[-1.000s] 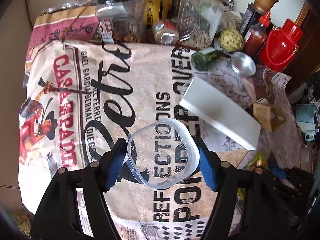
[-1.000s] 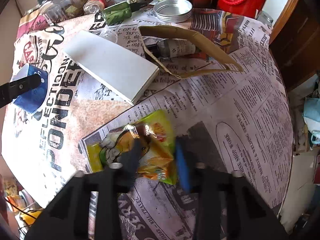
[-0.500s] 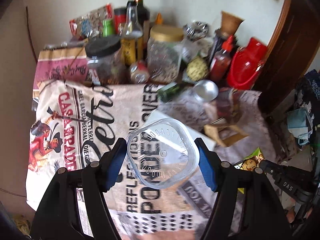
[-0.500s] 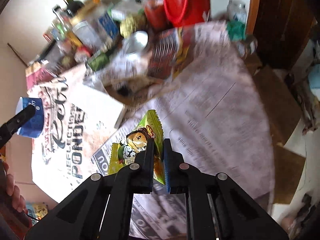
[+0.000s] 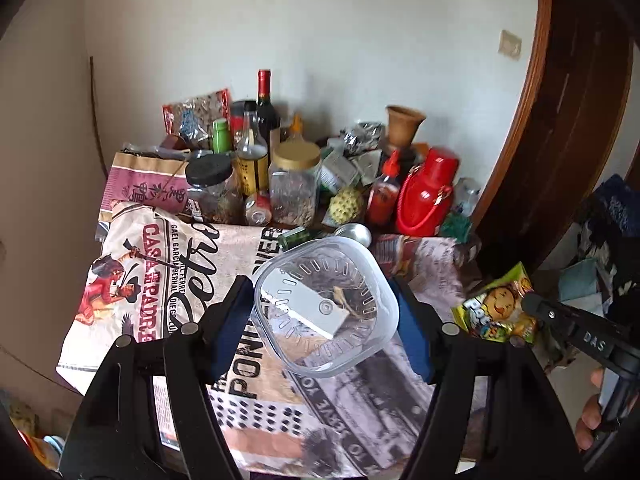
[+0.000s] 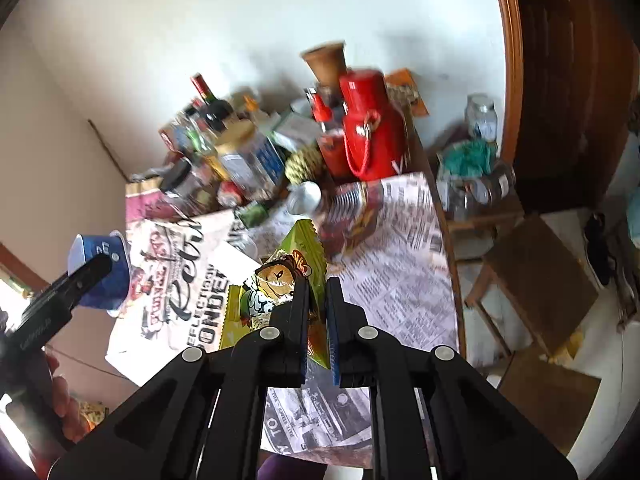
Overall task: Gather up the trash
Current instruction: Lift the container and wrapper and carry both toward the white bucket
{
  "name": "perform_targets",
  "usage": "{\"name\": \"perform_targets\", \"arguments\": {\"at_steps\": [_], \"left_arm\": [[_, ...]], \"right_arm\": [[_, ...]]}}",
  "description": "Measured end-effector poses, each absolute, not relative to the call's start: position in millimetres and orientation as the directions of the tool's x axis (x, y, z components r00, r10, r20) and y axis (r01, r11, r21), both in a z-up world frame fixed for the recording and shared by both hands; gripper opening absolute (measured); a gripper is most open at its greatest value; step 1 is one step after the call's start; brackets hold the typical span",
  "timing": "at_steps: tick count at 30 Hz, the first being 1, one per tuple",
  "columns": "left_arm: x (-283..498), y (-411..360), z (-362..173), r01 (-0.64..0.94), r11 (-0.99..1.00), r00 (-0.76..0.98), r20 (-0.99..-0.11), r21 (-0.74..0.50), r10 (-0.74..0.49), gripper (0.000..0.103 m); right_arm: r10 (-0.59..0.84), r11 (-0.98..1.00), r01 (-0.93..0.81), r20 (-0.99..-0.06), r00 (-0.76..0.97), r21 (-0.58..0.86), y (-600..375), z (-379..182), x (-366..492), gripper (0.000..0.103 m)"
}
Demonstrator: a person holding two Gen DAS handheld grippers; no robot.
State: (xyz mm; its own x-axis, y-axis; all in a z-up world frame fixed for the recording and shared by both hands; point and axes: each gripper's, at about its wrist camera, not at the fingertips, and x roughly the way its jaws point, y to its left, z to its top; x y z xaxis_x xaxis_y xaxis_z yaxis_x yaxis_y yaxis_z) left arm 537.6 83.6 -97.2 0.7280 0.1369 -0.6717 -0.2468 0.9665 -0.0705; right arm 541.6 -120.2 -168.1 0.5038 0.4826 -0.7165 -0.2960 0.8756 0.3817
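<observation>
My left gripper point(image 5: 326, 306) is shut on a clear plastic cup point(image 5: 328, 308) with a blue label and holds it in the air above the table, its open mouth facing the camera. The cup and left gripper also show in the right wrist view point(image 6: 102, 276) at the left. My right gripper point(image 6: 318, 292) is shut on a green and yellow snack wrapper point(image 6: 286, 284) and holds it above the table. The wrapper also shows in the left wrist view point(image 5: 498, 308) at the right, beyond the table edge.
The table point(image 5: 168, 292) is covered with newspaper. A white box point(image 5: 304, 308) lies on it, seen through the cup. Bottles, jars point(image 5: 294, 190) and a red flask point(image 5: 426, 196) crowd the back by the wall. A wooden stool point(image 6: 536, 280) stands right of the table.
Both grippers have risen and pulled back from the table. The cup and the wrapper went up with them. The right gripper closed on the wrapper a second ago.
</observation>
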Motion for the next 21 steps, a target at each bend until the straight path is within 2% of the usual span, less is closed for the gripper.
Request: {"name": "perform_targets", "arguments": {"at_steps": [11, 21], "left_arm": [[469.9, 67.5, -43.9, -0.230, 0.972, 0.805, -0.570, -0.041, 0.167, 0.068], [381.2, 95.4, -37.5, -0.168, 0.984, 0.829, -0.548, -0.054, 0.111, 0.068]], "right_arm": [[0.535, 0.844, -0.347, -0.597, 0.598, 0.409, -138.5, -115.2, 491.8, 0.008], [0.484, 0.872, -0.307, -0.573, 0.661, 0.383, -118.6, -96.0, 407.2, 0.008]]}}
